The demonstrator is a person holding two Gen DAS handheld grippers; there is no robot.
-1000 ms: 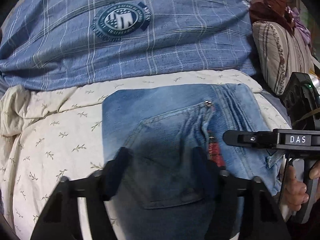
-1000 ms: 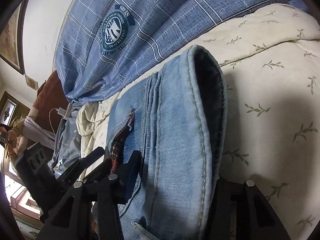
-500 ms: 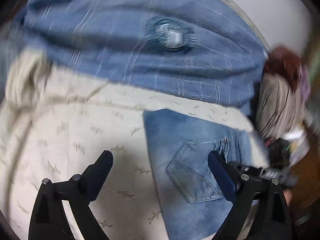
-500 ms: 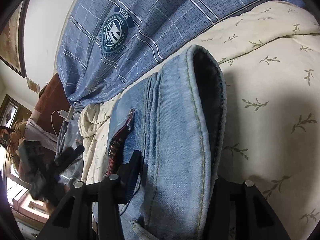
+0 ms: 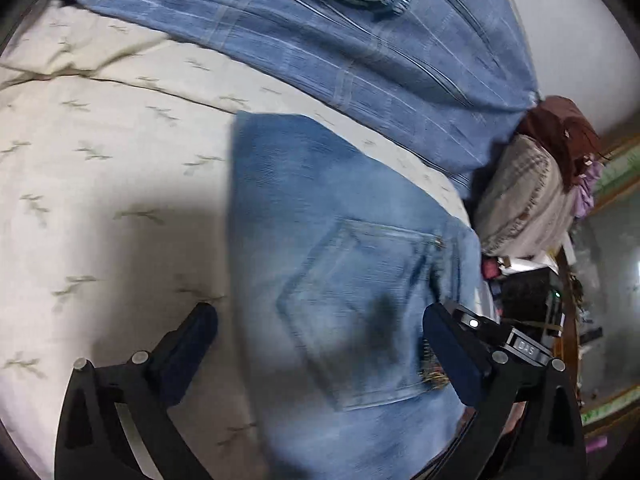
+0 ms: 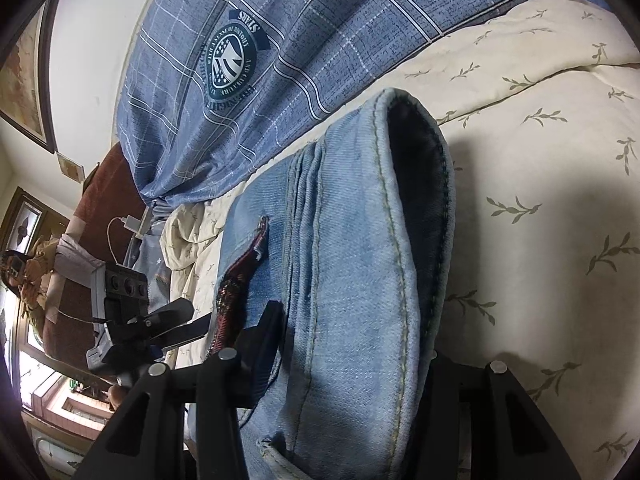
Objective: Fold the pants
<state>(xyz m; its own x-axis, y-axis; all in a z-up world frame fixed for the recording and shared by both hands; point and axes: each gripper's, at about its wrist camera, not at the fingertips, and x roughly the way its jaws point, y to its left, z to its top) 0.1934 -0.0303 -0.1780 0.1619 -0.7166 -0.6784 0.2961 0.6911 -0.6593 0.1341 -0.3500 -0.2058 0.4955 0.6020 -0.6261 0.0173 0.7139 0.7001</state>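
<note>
On the cream leaf-print quilt (image 5: pixel 100 184) of the bed, folded blue jeans (image 5: pixel 340 280) are laid flat, back pocket (image 5: pixel 360 312) up, as seen from the left wrist view. To the left of the denim only bare quilt is shown, crossed by a broad shadow. The left tool (image 5: pixel 320 344) is held above the cloth with its jaws spread wide — nothing is gripped between them; one finger is seen over the quilt, the other over the pocket side of the jeans. Behind the jeans a blue plaid duvet (image 5: pixel 380 60) with a round crest is heaped, and at the far right a striped pillow (image 5: pixel 520 200) is propped beside dark clutter. The right tool (image 5: pixel 500 336) is glimpsed at the right edge of the denim in this view, its grip hidden there.

From the right wrist view, the left tool (image 6: pixel 160 320) is seen at the far left, hovering off the edge of the jeans (image 6: pixel 360 280). Further right, a red patterned strip (image 6: pixel 240 276) is shown lying along the denim. The thick folded edge of the jeans is clamped between the fingers of the right tool (image 6: pixel 352 356) — the rolled cloth rises between them, its dark inside turned to the right. Beyond it the quilt (image 6: pixel 540 220) is spread, and the plaid duvet (image 6: pixel 320 20) is draped across the top.
</note>
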